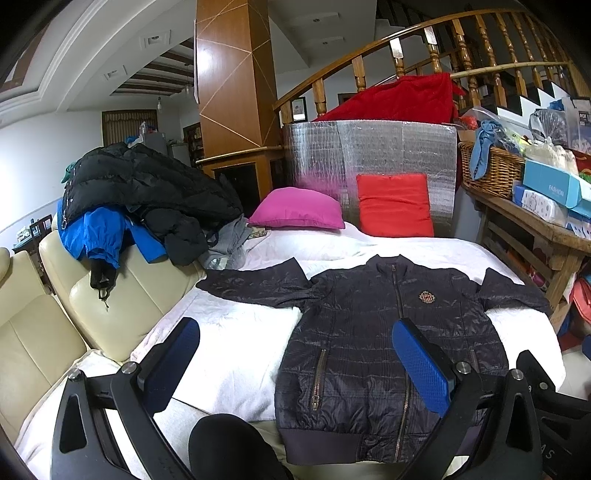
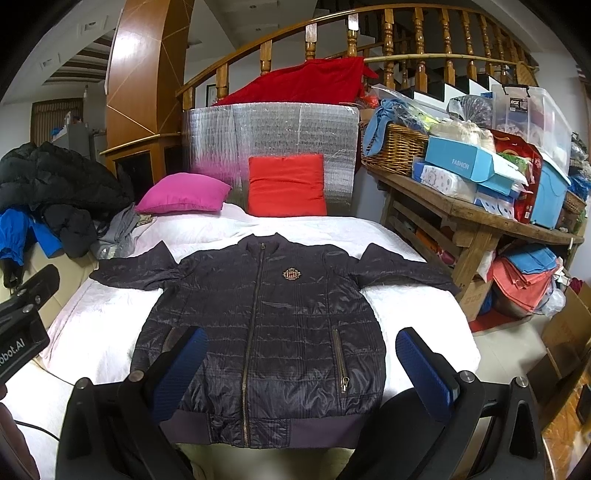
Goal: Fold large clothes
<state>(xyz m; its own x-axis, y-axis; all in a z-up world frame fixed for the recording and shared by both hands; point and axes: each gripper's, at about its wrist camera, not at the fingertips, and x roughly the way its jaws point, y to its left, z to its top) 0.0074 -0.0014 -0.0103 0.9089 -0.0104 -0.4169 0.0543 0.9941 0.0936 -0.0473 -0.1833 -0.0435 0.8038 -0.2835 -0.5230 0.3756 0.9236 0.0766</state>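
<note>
A dark quilted zip jacket (image 2: 266, 317) lies flat and face-up on the white-covered bed (image 2: 110, 314), zipped, sleeves spread to both sides. The left gripper (image 1: 295, 365) and the right gripper (image 2: 301, 369) hover above its hem, jaws spread wide, holding nothing.

Both cameras ride on my hand-held grippers and look forward along the fingers from the foot of the bed (image 1: 236, 343), facing its head. My left view sits further left, taking in the sofa (image 1: 44, 332) and the piled coats (image 1: 147, 184). My right view sits further right, taking in the cluttered counter (image 2: 480, 221). Both stand near, and share the jacket (image 2: 266, 317), the pillows and the stair railing (image 2: 332, 26).
</note>
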